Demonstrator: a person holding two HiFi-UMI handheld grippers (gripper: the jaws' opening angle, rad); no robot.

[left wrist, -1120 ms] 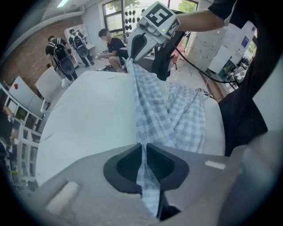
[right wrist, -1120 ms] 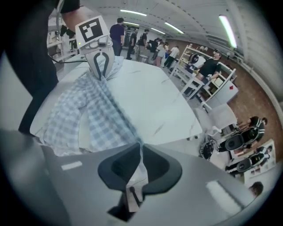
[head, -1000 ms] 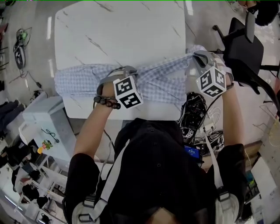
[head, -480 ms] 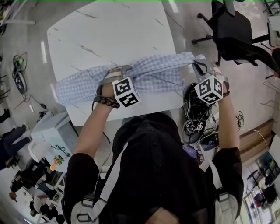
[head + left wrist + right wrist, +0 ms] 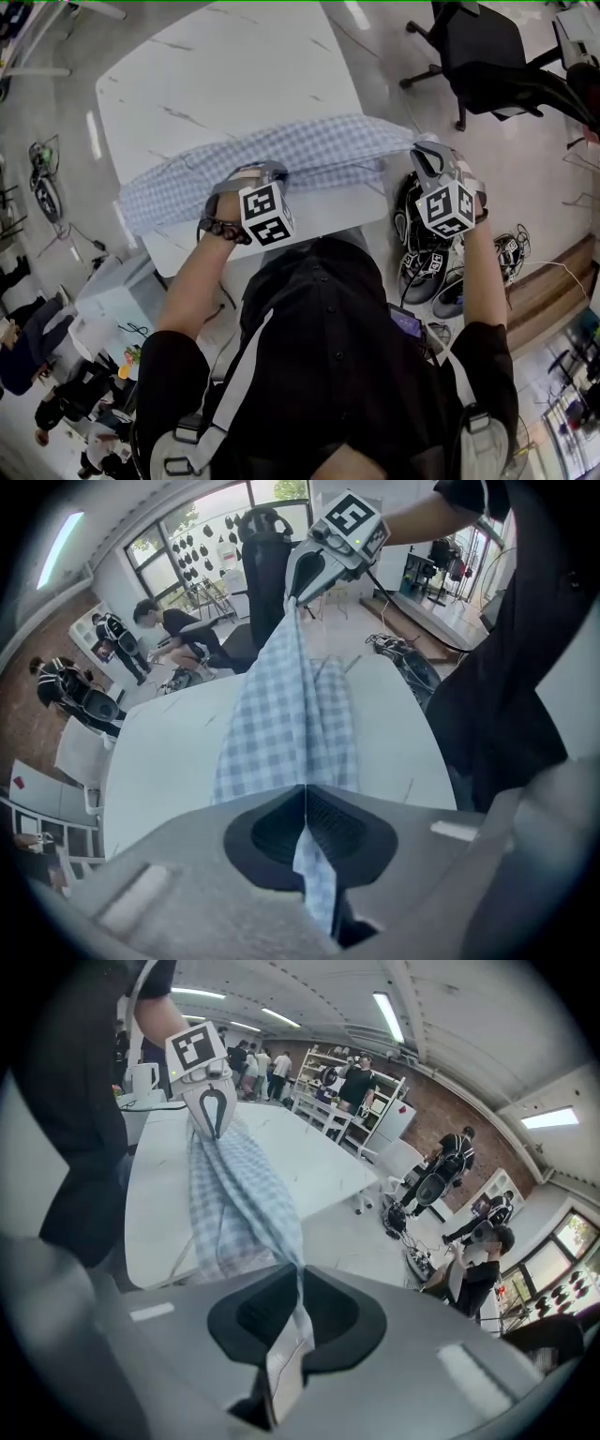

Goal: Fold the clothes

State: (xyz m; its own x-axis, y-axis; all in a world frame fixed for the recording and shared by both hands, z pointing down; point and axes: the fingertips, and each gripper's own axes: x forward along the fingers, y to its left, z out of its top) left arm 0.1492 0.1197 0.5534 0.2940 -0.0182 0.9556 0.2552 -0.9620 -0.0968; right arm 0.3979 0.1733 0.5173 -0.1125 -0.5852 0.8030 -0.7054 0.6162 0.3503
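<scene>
shirt (image 5: 323,150) shifted; left gripper (image 5: 278,172) just closed on it, right gripper (image 5: 418,150) grips.

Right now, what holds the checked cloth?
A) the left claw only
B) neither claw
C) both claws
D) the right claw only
C: the left claw, whose jaws have just closed further, and the right claw each pinch the cloth, which stretches between them.
</scene>
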